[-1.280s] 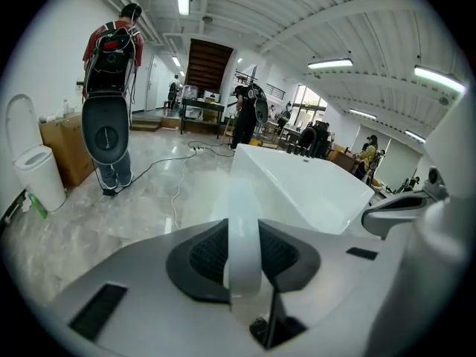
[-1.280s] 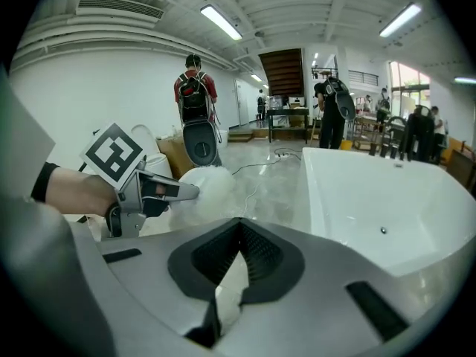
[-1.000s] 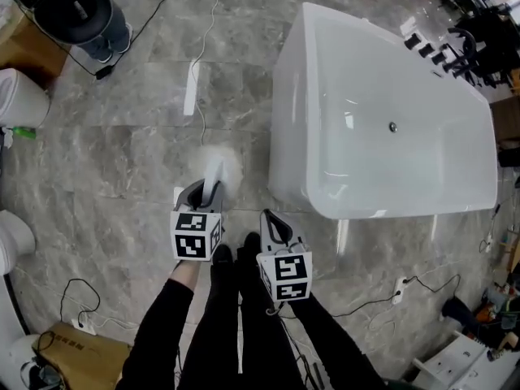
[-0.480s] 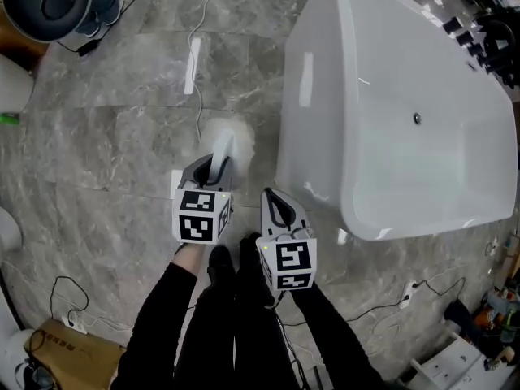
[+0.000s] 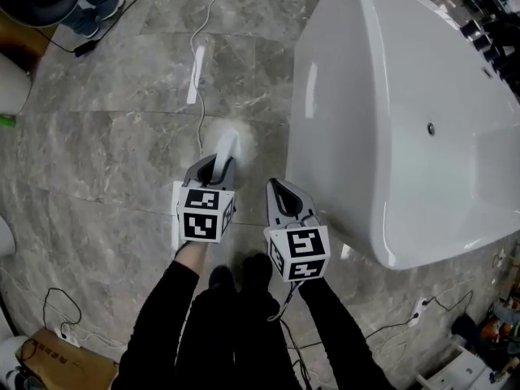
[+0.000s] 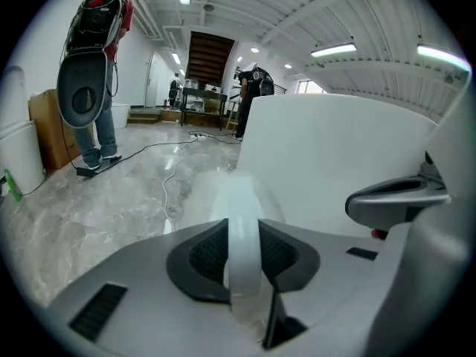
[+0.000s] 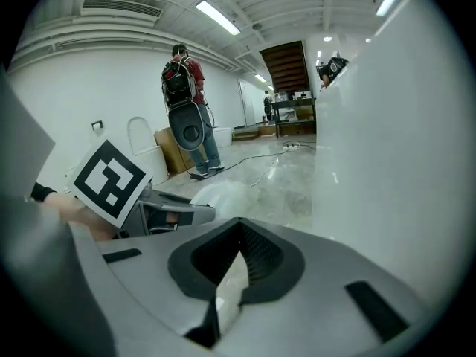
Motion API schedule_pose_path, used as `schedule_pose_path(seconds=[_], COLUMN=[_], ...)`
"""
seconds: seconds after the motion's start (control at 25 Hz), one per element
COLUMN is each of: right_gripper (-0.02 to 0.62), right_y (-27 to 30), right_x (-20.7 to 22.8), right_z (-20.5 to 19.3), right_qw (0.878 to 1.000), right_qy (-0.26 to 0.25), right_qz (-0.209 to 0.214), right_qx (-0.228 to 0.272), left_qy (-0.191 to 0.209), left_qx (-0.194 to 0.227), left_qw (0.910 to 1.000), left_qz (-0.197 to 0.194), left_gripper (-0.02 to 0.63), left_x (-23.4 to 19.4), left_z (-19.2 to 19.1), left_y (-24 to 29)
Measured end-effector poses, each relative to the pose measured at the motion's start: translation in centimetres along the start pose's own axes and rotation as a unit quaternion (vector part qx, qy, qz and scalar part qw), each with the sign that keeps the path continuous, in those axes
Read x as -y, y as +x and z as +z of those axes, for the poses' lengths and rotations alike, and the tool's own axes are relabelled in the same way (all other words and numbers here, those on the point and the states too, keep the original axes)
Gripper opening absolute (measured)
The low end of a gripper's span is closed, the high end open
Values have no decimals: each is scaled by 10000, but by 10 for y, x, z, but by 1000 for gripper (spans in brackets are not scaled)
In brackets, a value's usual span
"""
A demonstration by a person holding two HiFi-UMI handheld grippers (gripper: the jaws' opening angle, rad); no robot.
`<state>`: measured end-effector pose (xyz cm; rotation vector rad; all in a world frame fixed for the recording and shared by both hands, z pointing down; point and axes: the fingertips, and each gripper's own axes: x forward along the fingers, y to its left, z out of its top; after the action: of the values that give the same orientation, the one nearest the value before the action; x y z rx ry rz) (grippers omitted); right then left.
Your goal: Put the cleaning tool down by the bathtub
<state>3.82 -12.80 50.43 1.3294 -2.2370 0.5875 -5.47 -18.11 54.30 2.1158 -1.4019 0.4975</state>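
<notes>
1. Closest, by the legs: left gripper (image 5: 215,163) clamped on the white cleaning tool (image 5: 227,145), fluffy end pointing at the floor (image 5: 122,153), not put down yet.
2. Right beside it: right gripper (image 5: 273,184) with claws pressed together, holding nothing.
3. Just past both: bathtub (image 5: 390,136), now bigger and closer than a moment ago. Means the walk over looks nearly done; probably time to lower the tool soon.
4. Far off: a person (image 6: 100,65) standing.

The glossy oval bathtub (image 5: 390,120) is plain white, the marble floor (image 5: 106,161) grey with pale veins, the plastic cleaning tool (image 5: 227,145) translucent white. The left gripper (image 5: 218,164) and right gripper (image 5: 273,184) are grey, their cubes (image 5: 201,215) patterned in black-and-white squares.
</notes>
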Motion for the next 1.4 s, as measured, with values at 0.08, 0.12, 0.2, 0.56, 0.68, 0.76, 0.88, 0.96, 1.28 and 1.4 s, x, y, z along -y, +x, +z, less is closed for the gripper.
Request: schedule_pose_path(seconds=[0.08, 0.12, 0.2, 0.56, 0.68, 0.76, 0.88, 0.96, 1.28, 1.4], right_gripper=[0, 0, 0, 0, 0, 0, 0, 0, 0, 0], right_y=[13, 20, 32, 74, 87, 94, 104, 110, 134, 143], right_x=[6, 9, 13, 26, 30, 33, 39, 42, 53, 57], right_z=[-3, -4, -8, -33, -41, -48, -54, -58, -75, -83], right_qw=[10000, 10000, 10000, 10000, 10000, 10000, 10000, 9999, 10000, 10000], right_qy=[10, 12, 6, 2, 23, 20, -79, -121, -79, 4], right_qz=[10, 11, 18, 75, 75, 68, 46, 43, 13, -8], right_qx=[19, 21, 22, -23, 17, 5, -12, 13, 9, -41], left_qy=[15, 43, 116, 182, 167, 85, -110, -65, 55, 73], left_qx=[14, 24, 62, 125, 59, 10, 3, -4, -186, -290], left_qw=[10000, 10000, 9999, 9997, 9998, 9999, 9999, 10000, 9997, 9994], left_qz=[11, 17, 31, 89, 130, 135, 101, 67, 124, 147], left_gripper=[94, 94, 94, 94, 94, 94, 94, 94, 94, 94], left_x=[-6, -9, -14, -31, -39, -43, -44, -43, -51, -54], left_z=[-6, -9, -13, -37, -52, -63, -71, -75, -94, -105], left_y=[12, 18, 30, 75, 92, 103, 120, 131, 174, 183])
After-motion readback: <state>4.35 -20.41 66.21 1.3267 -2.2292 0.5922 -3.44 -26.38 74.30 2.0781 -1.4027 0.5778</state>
